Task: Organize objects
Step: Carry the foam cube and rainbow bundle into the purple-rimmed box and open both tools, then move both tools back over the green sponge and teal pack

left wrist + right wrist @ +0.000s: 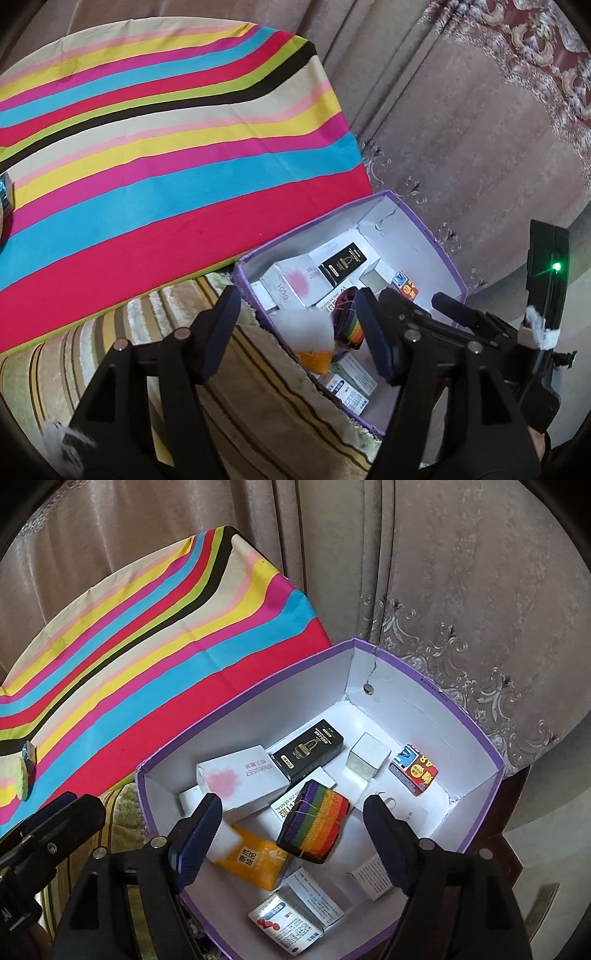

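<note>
Purple-rimmed box (pixel 476 738) was seen nearly filled, the rainbow-striped bundle (pixel 314 821) lying loose inside; both the left gripper (pixel 295 328) and right gripper (pixel 291 838) were spread apart, empty; one small item (pixel 27 760) was left on the striped cloth (pixel 147 657)

In the purple box (pixel 476 738), the white carton with a pink splash (pixel 291 284) reads "105g", the black carton (pixel 308 751) "GORKI", and a white carton under the rainbow bundle (pixel 282 806) "DENTAL"

We see a purple-edged, white-lined cardboard box (pixel 476 738) holding jumbled small cartons, with a rainbow-striped bundle (pixel 314 821) lying tilted on top.
</note>
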Demonstrator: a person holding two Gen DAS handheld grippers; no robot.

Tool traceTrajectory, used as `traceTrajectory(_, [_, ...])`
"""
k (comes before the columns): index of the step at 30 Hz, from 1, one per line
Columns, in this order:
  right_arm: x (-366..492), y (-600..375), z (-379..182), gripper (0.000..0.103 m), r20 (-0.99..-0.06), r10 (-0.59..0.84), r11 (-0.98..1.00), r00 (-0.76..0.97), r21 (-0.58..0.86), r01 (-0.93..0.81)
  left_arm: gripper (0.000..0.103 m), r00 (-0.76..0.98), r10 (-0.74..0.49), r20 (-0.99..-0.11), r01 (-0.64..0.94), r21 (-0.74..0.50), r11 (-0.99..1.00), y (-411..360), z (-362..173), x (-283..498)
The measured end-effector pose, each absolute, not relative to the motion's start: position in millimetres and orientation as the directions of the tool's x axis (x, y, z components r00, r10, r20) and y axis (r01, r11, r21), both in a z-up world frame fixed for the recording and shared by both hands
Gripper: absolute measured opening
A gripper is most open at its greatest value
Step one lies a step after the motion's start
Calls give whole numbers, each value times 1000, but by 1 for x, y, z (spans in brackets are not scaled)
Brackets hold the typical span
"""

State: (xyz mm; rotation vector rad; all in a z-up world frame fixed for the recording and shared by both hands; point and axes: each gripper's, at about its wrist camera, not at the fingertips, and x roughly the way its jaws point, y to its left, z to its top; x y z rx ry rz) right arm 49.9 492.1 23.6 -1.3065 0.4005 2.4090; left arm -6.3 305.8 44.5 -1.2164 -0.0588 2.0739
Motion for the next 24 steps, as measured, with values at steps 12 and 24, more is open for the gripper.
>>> traceTrajectory(12, [37, 449, 34, 82, -839, 117, -931, -531, 93, -353, 68, -381, 555, -740, -407, -404, -819, 252, 43, -27])
traceTrajectory(24, [12, 384, 39, 83, -839, 66, -978, -539, 53, -201, 73, -461, 498, -734, -215, -452, -866, 169, 39, -52])
